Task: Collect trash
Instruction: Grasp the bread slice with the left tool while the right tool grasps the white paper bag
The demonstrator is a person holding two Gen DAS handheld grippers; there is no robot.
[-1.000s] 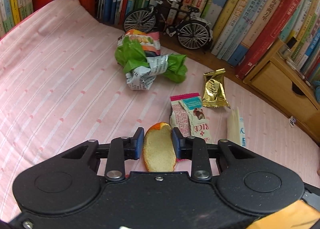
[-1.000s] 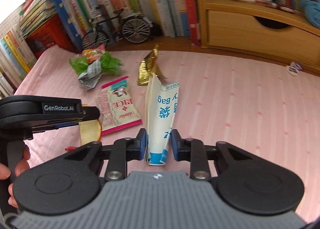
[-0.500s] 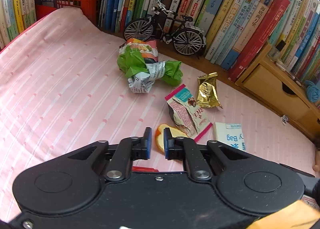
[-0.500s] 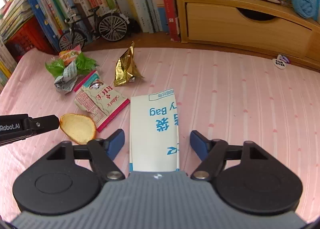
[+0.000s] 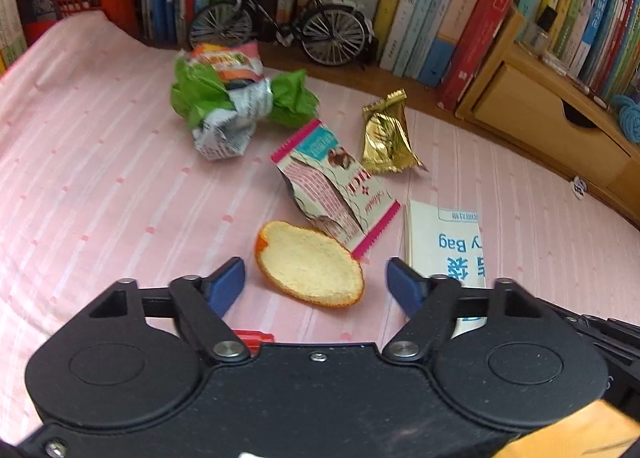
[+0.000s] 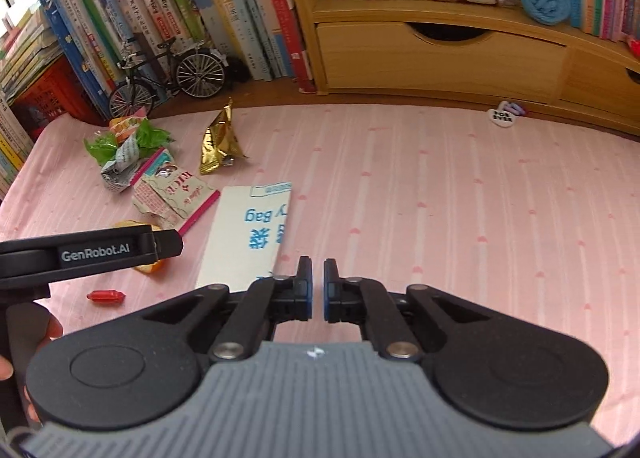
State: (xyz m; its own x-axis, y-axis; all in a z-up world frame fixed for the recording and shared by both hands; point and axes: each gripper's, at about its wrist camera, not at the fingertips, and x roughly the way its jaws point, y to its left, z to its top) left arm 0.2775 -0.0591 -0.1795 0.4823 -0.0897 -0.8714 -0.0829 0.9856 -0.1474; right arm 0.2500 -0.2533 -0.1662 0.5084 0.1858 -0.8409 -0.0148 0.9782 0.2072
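We hold the left gripper wide open and empty around the orange peel at lower centre; next we should close. The right gripper is nearly closed, empty.

left claw opened, peel dropped | right claw closed, bag released

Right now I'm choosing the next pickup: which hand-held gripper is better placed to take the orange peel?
Left. The left hand-held gripper is open with the orange peel just ahead between its fingers. The right hand-held gripper is shut, off beside the white bag.
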